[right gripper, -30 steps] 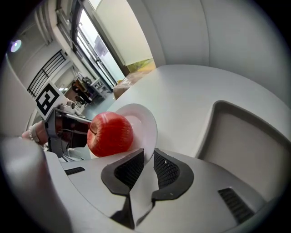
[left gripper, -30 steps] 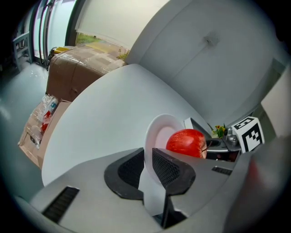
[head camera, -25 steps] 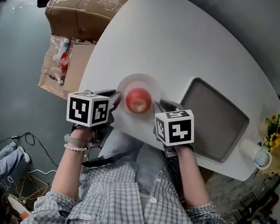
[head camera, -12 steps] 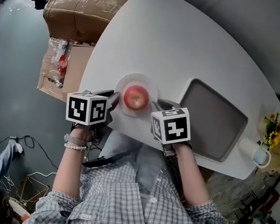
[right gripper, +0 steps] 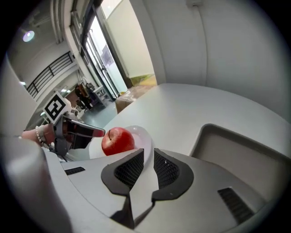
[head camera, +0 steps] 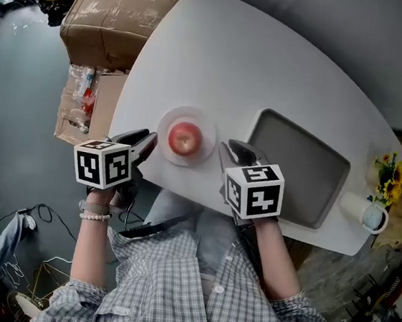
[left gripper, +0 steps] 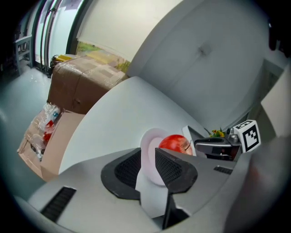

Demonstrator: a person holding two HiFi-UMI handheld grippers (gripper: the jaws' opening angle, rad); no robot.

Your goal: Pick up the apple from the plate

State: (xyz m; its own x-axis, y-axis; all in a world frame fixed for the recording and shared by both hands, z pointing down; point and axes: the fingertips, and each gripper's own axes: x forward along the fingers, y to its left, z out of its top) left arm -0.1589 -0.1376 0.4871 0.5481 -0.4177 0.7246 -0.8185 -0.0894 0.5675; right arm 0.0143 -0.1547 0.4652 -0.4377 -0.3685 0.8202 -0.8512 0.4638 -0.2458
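Note:
A red apple [head camera: 184,139] sits on a small white plate [head camera: 169,120] near the front edge of the white table [head camera: 269,70]. My left gripper [head camera: 145,143] is just left of the plate, off the table edge, pointing at it. Its jaws stand almost together with only a thin gap and nothing in it. My right gripper [head camera: 234,152] is just right of the plate, jaws likewise nearly closed and empty. In the left gripper view the apple [left gripper: 175,143] and plate [left gripper: 149,141] lie beyond the left gripper [left gripper: 148,157]. In the right gripper view the apple [right gripper: 117,140] lies ahead and left of the right gripper [right gripper: 148,157].
A grey tray [head camera: 297,168] lies right of the plate, close to my right gripper. A mug [head camera: 363,211] and yellow flowers [head camera: 390,175] are at the table's right end. A taped cardboard box [head camera: 116,17] and an open box of packets [head camera: 81,103] stand on the floor at left.
Both grippers have drawn a little away from the apple, the left one leftward and back, the right one rightward. The apple has stayed on the plate.

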